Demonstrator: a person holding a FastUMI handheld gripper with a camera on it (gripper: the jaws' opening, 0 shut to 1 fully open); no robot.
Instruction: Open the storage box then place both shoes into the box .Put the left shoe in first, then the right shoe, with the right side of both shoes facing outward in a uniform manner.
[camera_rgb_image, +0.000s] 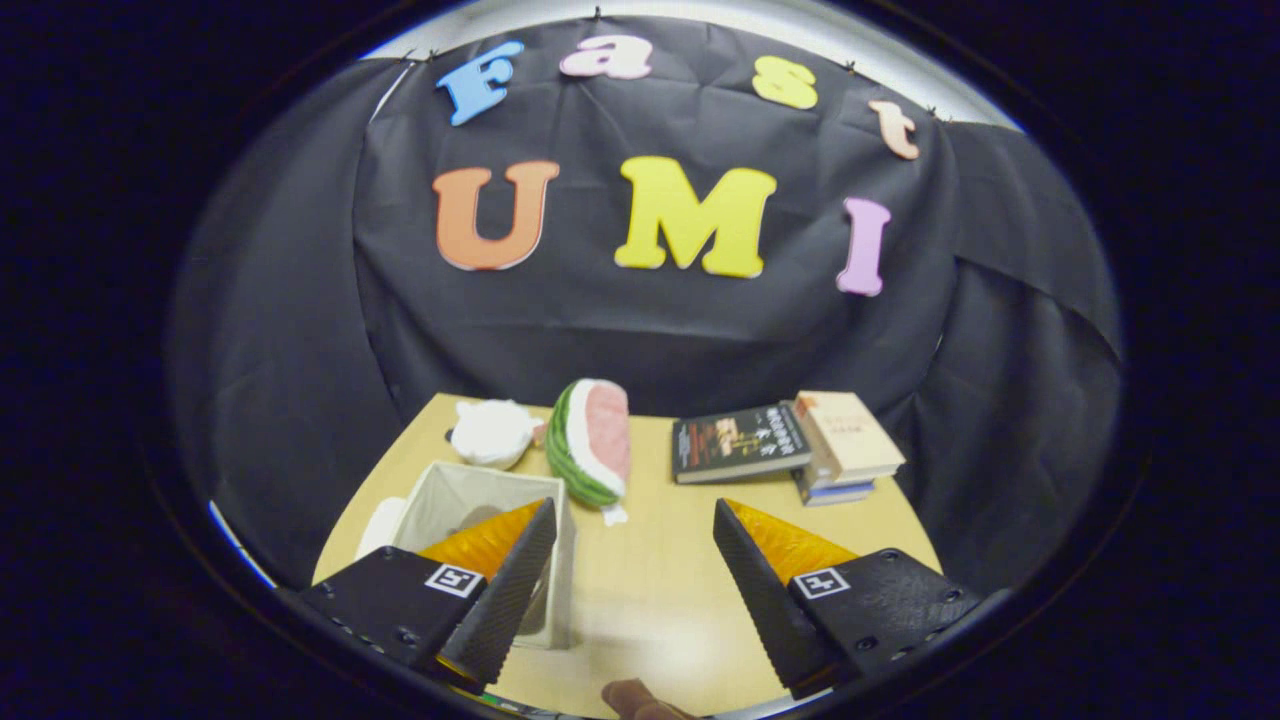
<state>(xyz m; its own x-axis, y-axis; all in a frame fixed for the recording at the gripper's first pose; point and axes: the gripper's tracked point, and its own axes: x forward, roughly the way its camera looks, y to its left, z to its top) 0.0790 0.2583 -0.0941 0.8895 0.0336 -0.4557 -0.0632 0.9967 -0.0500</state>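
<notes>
The gripper (634, 515) hangs above the table (660, 590), its fingers spread wide with nothing between them. The storage box (470, 500) sits open-topped on the table, partly behind the left finger. Beyond it lie a white plush toy (493, 432) and a watermelon-slice plush (592, 440); books (790, 440) are stacked further right

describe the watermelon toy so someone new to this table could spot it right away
Start at the wooden table and find the open pale storage box behind the open gripper's left finger. Just beyond the box's far right corner stands the watermelon slice plush. Its striped green rind and pink flesh separate it from the white plush beside it.
</notes>
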